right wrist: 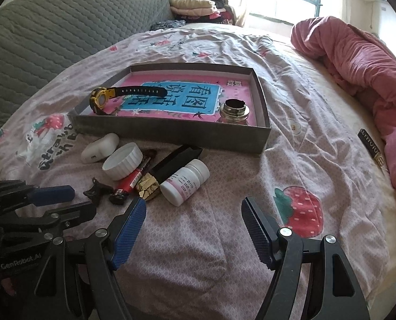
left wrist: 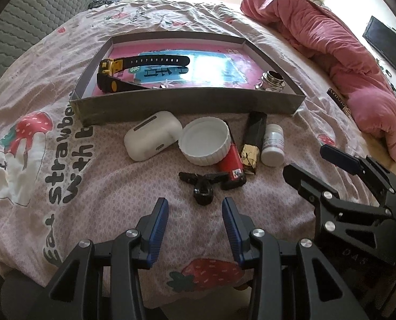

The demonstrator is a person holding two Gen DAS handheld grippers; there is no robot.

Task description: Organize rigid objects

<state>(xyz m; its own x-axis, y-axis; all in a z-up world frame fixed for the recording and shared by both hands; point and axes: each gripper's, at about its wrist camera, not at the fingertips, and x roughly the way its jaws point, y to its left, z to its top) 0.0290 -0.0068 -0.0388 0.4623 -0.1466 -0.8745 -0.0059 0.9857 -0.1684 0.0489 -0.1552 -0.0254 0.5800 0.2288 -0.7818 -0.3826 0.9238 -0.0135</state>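
Observation:
A grey shallow box (left wrist: 187, 104) (right wrist: 171, 133) lies on the bed, holding a black-and-yellow watch (left wrist: 115, 69) (right wrist: 102, 98) and a metal cap (left wrist: 274, 80) (right wrist: 234, 110). In front of it lie a white earbud case (left wrist: 152, 138) (right wrist: 99, 146), a white lid (left wrist: 206, 144) (right wrist: 123, 164), a red-black tube (left wrist: 231, 165) (right wrist: 130, 182), a black-gold stick (left wrist: 254, 141) (right wrist: 168, 170), a white pill bottle (left wrist: 272, 144) (right wrist: 184, 181) and a small black clip (left wrist: 202, 186) (right wrist: 96, 189). My left gripper (left wrist: 195, 208) (right wrist: 72, 202) is open just before the clip. My right gripper (right wrist: 194, 210) (left wrist: 304, 160) is open, near the bottle.
A pink rolled duvet (left wrist: 331, 53) (right wrist: 358, 74) lies along the right side. A small dark box (left wrist: 338, 98) (right wrist: 371, 146) lies beside it. A grey quilted headboard (right wrist: 51, 26) is at the left, folded clothes (right wrist: 195, 6) at the back.

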